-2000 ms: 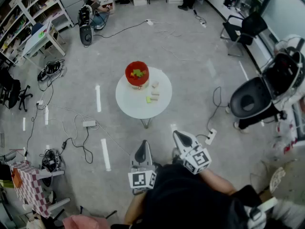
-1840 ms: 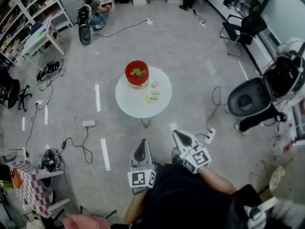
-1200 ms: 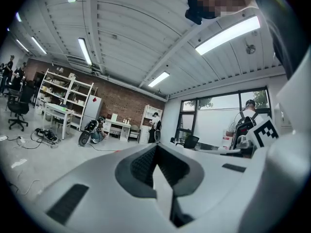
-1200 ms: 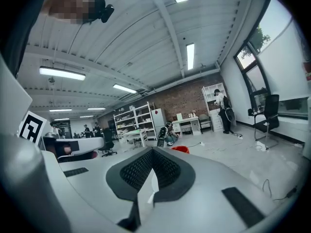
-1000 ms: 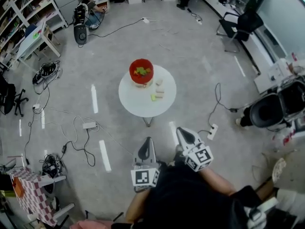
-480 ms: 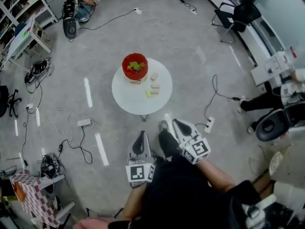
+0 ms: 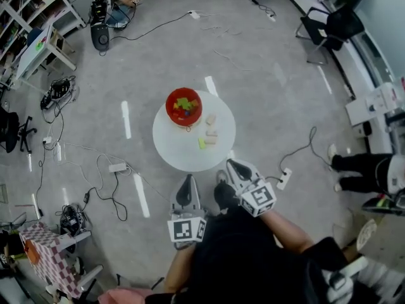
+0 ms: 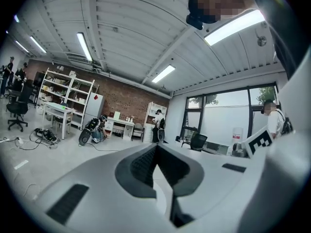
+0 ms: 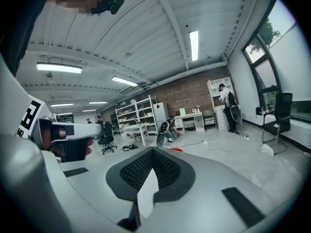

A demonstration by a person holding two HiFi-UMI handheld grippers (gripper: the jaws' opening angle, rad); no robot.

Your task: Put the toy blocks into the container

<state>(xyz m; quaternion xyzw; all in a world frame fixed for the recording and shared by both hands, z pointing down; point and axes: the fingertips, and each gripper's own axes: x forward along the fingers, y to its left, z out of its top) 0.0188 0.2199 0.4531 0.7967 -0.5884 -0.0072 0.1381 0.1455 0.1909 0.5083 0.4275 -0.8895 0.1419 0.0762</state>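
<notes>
In the head view a round white table (image 7: 183,154) stands ahead of me on the grey floor. A red container (image 7: 184,106) with several coloured blocks in it sits at the table's far left. Beside it lie loose blocks: two beige blocks (image 7: 211,120) (image 7: 211,133) and a green block (image 7: 202,143). My left gripper (image 7: 186,181) and right gripper (image 7: 233,164) hover short of the table's near edge, both shut and holding nothing. In the gripper views the left gripper (image 8: 156,148) and the right gripper (image 9: 152,153) point out over the room at shelves and desks.
Cables and a power strip (image 7: 118,167) trail over the floor to the left. Another strip (image 7: 283,178) lies to the right. Shelves (image 7: 25,5) and a desk line the far left. A checkered table (image 7: 44,255) stands at lower left. A person's legs (image 7: 354,168) show at the right edge.
The table has come closer to me and now sits just ahead of both grippers. The dark round seat at the right has left the view. Both grippers stay shut.
</notes>
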